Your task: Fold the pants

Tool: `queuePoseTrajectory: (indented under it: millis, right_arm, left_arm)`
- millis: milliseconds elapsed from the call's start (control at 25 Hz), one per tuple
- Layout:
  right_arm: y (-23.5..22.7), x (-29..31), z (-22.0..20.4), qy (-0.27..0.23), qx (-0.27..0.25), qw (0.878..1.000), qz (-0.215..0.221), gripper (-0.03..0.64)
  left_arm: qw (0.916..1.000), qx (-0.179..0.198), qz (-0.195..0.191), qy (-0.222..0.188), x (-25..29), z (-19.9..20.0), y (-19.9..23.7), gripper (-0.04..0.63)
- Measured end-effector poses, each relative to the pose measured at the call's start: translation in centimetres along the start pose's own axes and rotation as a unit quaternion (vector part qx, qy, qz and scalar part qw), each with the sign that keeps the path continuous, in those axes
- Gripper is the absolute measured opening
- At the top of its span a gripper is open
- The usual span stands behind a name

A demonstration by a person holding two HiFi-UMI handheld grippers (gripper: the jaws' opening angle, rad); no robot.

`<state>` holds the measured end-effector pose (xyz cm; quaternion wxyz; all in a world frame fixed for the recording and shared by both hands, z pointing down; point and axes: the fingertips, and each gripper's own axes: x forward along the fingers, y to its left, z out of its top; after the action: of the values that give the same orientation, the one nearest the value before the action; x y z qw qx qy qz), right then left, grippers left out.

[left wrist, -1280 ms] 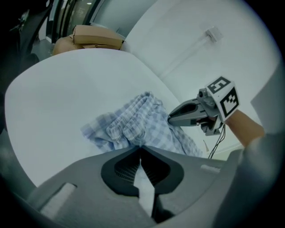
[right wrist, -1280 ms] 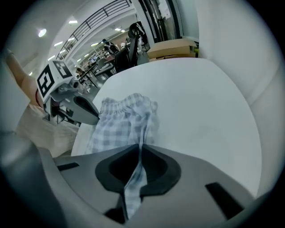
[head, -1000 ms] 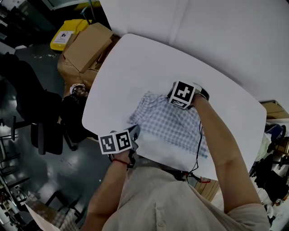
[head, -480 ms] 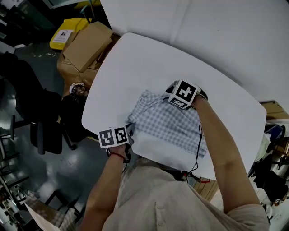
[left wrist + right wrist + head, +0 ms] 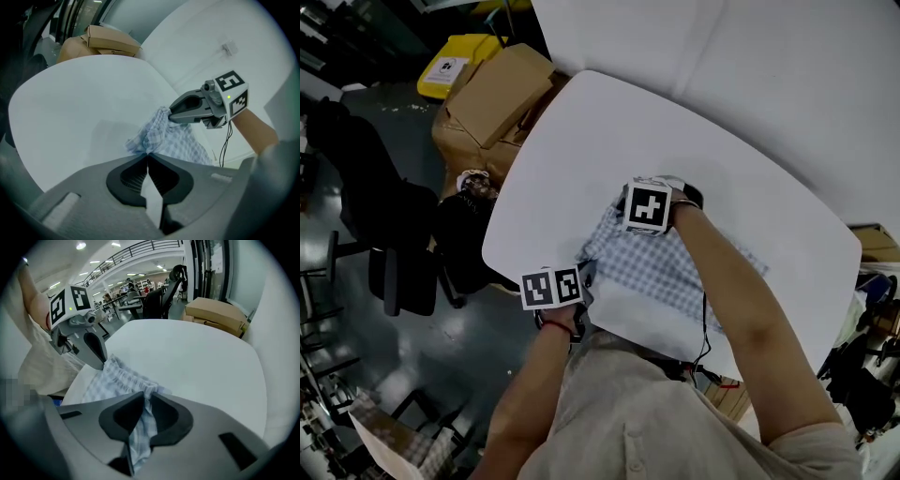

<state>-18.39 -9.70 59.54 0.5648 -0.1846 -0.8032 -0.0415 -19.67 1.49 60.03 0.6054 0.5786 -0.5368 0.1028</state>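
Observation:
The blue-and-white checked pants (image 5: 680, 270) lie crumpled on the near part of the white round table (image 5: 581, 131). My left gripper (image 5: 581, 278) is shut on a corner of the pants (image 5: 174, 138) at the table's near-left edge; cloth bunches at its closed tips (image 5: 147, 157). My right gripper (image 5: 630, 219) points steeply down at the pants' far-left end. Its jaws are closing with the gathered waistband (image 5: 123, 376) running between them (image 5: 144, 397), pinched there. Each gripper shows in the other's view: the right (image 5: 171, 113), the left (image 5: 100, 363).
Cardboard boxes (image 5: 499, 92) and a yellow bin (image 5: 465, 60) stand on the floor beyond the table's left side. Dark office chairs (image 5: 394, 246) stand to the left. A second white table (image 5: 769, 56) adjoins at the back right.
My right gripper has moved left across the table with the waistband end, bunching the pants toward my left gripper. The left gripper has kept its grip and barely moved.

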Motion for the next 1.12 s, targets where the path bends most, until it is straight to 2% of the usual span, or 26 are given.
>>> queuePoseTrajectory:
  millis: [80, 160, 240, 320, 400, 480, 520, 600, 680, 760, 840, 960, 1120]
  right_arm:
    - [-0.2, -1.7, 1.1, -0.026, -0.007, 1.000, 0.008, 0.044]
    - [-0.7, -4.2, 3.0, -0.074, -0.010, 0.997, 0.013, 0.038]
    - [-1.5, -5.6, 4.5, -0.105, -0.014, 0.994, 0.007, 0.038]
    - [-2.6, -4.6, 4.6, -0.096, -0.018, 0.995, -0.014, 0.038]
    - [-3.8, -2.3, 3.6, -0.066, -0.016, 0.996, -0.053, 0.040]
    - [-4.9, -1.3, 2.2, -0.066, 0.032, 0.994, -0.083, 0.062]
    - [-5.4, -1.7, 1.5, -0.088, 0.078, 0.989, -0.088, 0.103]
    - [-6.0, -4.1, -0.2, -0.147, 0.166, 0.972, -0.080, 0.174]
    - [-5.6, -7.3, -2.5, -0.191, 0.204, 0.957, -0.081, 0.165]
    - [-4.1, -10.2, -5.5, -0.207, 0.211, 0.951, -0.092, 0.071]
    - [-1.7, -12.1, -8.6, -0.199, 0.214, 0.951, -0.097, 0.041]
    - [2.2, -13.1, -13.6, -0.163, 0.225, 0.956, -0.089, 0.040]
    - [6.8, -13.1, -20.6, -0.101, 0.233, 0.964, -0.078, 0.041]
  left_arm:
    - [0.9999, 0.010, -0.009, -0.009, -1.2, 0.6, -0.7, 0.015]
    - [0.9991, 0.032, -0.014, -0.025, -3.1, 1.7, -1.5, 0.015]
    - [0.9979, 0.053, 0.000, -0.038, -4.5, 2.6, -1.5, 0.015]
    - [0.9976, 0.054, 0.008, -0.042, -4.4, 3.4, -0.7, 0.015]
    - [0.9988, 0.037, 0.008, -0.032, -3.0, 3.6, 0.5, 0.015]
    - [0.9996, 0.019, 0.015, -0.014, -1.5, 3.4, 1.8, 0.016]
    - [0.9997, 0.017, 0.019, -0.007, -0.9, 3.2, 2.3, 0.017]
    - [0.9995, 0.022, 0.020, -0.004, -0.4, 3.0, 2.5, 0.018]
    - [0.9993, 0.028, 0.020, -0.015, -0.6, 2.9, 2.2, 0.074]
    - [0.9990, 0.026, 0.025, -0.027, -1.1, 2.5, 2.0, 0.142]
    - [0.9986, 0.023, 0.032, -0.035, -1.7, 1.9, 1.6, 0.190]
    - [0.9982, 0.022, 0.036, -0.042, -2.8, 0.1, -0.3, 0.192]
    - [0.9996, 0.010, -0.024, -0.011, -1.9, -4.9, -6.2, 0.166]
